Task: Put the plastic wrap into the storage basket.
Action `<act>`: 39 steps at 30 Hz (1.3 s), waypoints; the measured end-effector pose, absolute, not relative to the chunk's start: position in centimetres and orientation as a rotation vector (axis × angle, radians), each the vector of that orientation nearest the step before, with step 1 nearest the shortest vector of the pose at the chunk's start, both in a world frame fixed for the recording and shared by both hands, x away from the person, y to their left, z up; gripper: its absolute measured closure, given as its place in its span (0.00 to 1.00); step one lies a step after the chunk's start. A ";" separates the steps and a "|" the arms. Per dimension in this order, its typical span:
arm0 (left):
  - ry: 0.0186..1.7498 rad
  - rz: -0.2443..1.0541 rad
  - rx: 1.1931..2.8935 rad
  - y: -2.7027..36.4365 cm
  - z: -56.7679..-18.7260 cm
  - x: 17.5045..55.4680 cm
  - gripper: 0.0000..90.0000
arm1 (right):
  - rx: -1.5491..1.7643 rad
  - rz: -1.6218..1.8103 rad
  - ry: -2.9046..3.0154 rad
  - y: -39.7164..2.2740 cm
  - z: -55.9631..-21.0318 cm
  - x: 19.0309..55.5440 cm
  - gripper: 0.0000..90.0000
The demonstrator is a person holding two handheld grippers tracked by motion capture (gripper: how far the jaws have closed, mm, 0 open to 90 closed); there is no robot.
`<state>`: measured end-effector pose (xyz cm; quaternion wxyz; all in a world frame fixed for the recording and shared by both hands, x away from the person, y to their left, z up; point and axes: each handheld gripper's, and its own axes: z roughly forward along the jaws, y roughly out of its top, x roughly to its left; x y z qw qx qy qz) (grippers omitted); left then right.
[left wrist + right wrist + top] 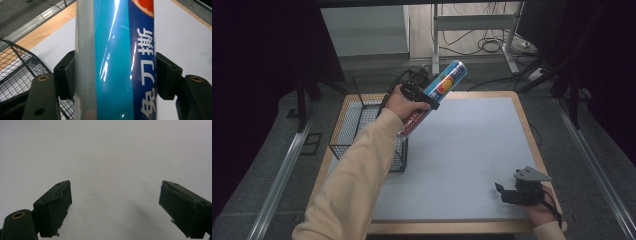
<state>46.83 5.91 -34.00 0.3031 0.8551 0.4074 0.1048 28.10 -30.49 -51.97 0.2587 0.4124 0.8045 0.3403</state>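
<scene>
A long blue tube-shaped box (436,95) with an orange fruit picture and white characters hangs tilted above the table's far left, near the wire basket (344,131). My left gripper (421,95) is shut on its middle. In the left gripper view the shiny blue box (116,62) stands between both pads (65,75), pressed on each side. My right gripper (503,192) rests low at the front right of the grey mat (462,150), its jaws wide apart. In the right gripper view the right gripper (115,207) holds nothing over the plain mat (107,152).
The black wire basket stands at the table's left edge, partly under the left forearm (357,170). The table's wooden rim (532,145) frames the mat. Beyond the far edge are a desk frame (477,30) and floor cables (492,45).
</scene>
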 end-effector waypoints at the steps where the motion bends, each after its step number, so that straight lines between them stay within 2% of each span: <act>1: 1.085 0.284 2.266 6.0 -34.1 46.9 0.35 | 1.121 0.923 2.182 -30.5 -52.0 28.1 0.13; 39: 1.275 0.344 2.248 13.9 -37.3 48.5 0.35 | 1.120 0.909 2.182 -30.5 -52.1 28.2 0.12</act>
